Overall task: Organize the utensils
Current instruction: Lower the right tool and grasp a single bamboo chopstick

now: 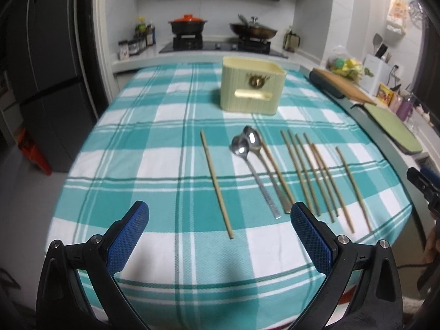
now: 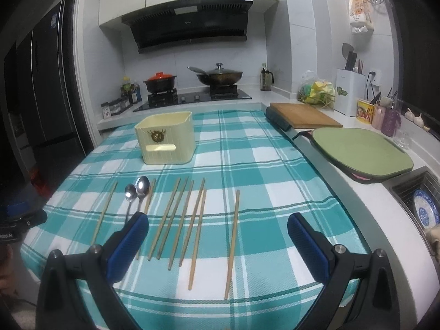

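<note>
Several bamboo chopsticks [image 1: 316, 176] [image 2: 181, 220] and two steel spoons [image 1: 244, 144] [image 2: 137, 189] lie in a row on the teal checked tablecloth [image 1: 154, 137] [image 2: 275, 165]. One chopstick [image 1: 216, 183] lies apart at the left, another [image 2: 232, 243] apart at the right. Behind them stands a cream utensil holder [image 1: 251, 86] [image 2: 166, 140], upright. My left gripper [image 1: 220, 228] hovers open over the near edge, nothing between its fingers. My right gripper [image 2: 218, 231] is open too, above the chopsticks' near ends. Part of the right gripper [image 1: 423, 184] shows at the right edge of the left wrist view.
A wooden cutting board [image 2: 305, 114] and a green board [image 2: 360, 150] lie on the counter to the right. A sink with a blue plate [image 2: 426, 209] is at the far right. Stove with a red-lidded pot [image 2: 161, 82] and a wok [image 2: 220, 77] stands behind. A fridge [image 1: 41, 82] is on the left.
</note>
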`<act>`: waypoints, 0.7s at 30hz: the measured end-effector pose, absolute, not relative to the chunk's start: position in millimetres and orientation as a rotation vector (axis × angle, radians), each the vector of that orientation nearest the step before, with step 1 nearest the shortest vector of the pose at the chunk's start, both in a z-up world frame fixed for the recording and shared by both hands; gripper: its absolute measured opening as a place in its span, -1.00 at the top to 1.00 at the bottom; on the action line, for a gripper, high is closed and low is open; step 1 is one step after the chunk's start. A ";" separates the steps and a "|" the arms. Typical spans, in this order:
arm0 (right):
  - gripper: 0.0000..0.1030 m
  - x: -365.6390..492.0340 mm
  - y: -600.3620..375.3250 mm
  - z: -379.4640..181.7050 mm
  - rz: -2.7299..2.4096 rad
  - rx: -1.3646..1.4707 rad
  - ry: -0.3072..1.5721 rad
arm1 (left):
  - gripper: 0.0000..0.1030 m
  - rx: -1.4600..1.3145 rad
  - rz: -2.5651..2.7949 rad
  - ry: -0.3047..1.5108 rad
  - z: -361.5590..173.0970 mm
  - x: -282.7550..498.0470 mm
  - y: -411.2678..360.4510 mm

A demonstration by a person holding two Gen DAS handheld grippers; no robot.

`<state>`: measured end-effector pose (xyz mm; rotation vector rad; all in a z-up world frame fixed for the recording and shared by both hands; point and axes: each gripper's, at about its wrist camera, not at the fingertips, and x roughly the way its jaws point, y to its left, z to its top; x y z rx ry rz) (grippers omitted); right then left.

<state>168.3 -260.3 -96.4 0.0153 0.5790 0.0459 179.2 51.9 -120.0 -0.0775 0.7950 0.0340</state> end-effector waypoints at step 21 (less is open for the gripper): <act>-0.14 311.1 -277.1 -204.7 0.196 0.026 1.050 | -0.97 -0.095 0.076 1.020 -192.1 321.4 98.8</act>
